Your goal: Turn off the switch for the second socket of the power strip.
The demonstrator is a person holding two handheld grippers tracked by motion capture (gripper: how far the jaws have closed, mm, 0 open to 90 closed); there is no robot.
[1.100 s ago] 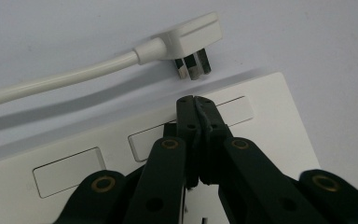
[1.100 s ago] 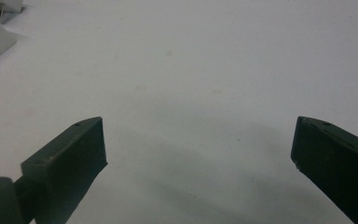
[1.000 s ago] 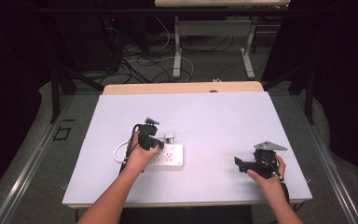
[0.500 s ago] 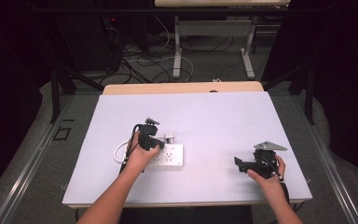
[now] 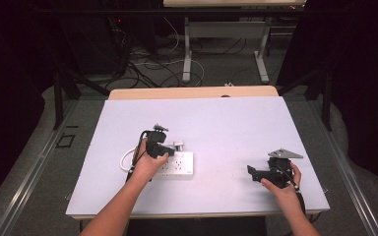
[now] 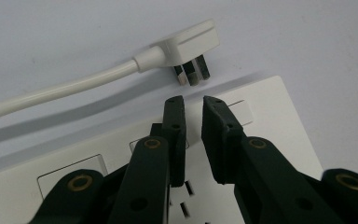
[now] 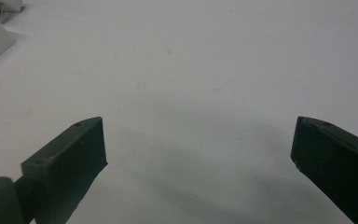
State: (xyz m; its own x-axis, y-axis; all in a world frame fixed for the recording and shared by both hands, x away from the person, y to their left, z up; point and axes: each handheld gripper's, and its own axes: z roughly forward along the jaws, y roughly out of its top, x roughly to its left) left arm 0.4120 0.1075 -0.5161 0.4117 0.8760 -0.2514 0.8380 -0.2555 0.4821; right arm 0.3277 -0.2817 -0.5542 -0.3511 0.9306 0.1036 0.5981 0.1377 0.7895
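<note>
White plug (image 6: 186,46) is lying on the table (image 5: 226,123) in the upper middle of the left gripper view, prongs pointing down-frame toward the power strip (image 6: 261,135), its cord (image 6: 60,91) running off to the left edge. Left gripper (image 6: 193,100) is hovering over the strip's top face with its tips just below the plug and apart from it; the jaws have just been opening and are standing a narrow gap apart, with nothing between them. In the high view the left hand (image 5: 147,164) is resting at lower left of centre, over the strip (image 5: 184,164), forearm entering from the bottom edge. Right gripper (image 5: 251,172) is sitting at lower right, well apart from the strip, held by the right hand (image 5: 280,182). In the right gripper view its jaws are standing wide apart over bare table, holding nothing.
</note>
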